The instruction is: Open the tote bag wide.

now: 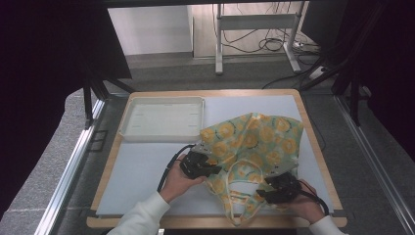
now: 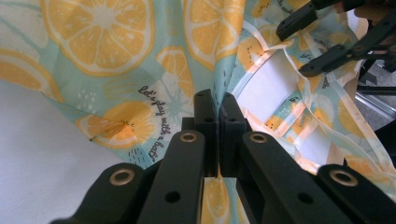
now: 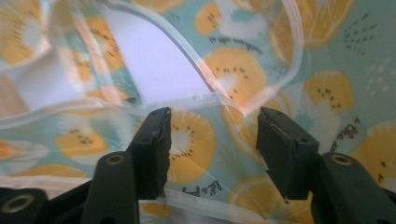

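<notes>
White tray (image 1: 162, 119) sits far-left on table (image 1: 142, 171), well apart from the work. Left gripper (image 1: 199, 165): fingers (image 2: 205, 116) pinched tight on edge of the lemon-print cloth bag (image 1: 254, 144), which lies crumpled at mid-right of table. Right gripper (image 1: 280, 188): fingers (image 3: 156, 140) partway open, bag fabric betw. them, pads not pressing it.

Tray (image 1: 162, 119) left of bag (image 1: 254, 142)

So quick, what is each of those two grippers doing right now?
Left gripper: closed, pinching a fold of the lemon-print bag.
Right gripper: open, holding nothing, jaws apart over the bag's fabric near its handle.
</notes>
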Demonstrator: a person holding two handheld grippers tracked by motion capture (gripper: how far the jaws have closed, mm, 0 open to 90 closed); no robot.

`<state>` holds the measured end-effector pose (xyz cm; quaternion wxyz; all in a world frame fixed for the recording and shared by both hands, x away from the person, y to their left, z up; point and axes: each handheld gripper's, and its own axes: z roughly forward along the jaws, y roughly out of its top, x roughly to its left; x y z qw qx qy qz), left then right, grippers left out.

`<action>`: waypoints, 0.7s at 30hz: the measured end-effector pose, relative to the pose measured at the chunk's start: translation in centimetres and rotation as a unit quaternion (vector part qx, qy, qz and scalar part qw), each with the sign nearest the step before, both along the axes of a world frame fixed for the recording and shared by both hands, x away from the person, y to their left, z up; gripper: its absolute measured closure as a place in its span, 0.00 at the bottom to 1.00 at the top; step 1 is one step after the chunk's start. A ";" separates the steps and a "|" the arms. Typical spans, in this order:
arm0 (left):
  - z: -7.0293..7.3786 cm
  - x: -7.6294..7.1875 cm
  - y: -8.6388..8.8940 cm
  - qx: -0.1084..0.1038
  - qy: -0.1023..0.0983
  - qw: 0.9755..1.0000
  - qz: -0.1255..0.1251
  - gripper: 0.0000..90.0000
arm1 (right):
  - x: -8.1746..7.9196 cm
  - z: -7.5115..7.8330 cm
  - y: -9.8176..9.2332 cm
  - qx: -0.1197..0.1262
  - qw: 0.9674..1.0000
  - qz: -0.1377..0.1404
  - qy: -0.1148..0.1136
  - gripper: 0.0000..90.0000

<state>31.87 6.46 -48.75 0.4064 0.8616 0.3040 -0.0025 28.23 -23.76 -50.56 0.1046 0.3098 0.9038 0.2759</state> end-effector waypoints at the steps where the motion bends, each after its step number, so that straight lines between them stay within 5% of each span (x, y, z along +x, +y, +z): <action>1: 0.0 0.0 0.0 0.000 0.000 1.000 0.000 0.99 | 0.1 -0.2 0.0 -0.002 1.000 0.000 0.002 0.53; 15: -0.1 0.1 0.0 0.004 0.001 1.000 -0.002 0.99 | 0.7 -0.3 -0.3 -0.020 1.000 -0.015 -0.016 0.93; 21: -0.1 0.1 0.1 0.003 0.001 1.000 -0.001 0.99 | 0.7 -0.3 -0.3 -0.019 1.000 -0.008 -0.017 0.99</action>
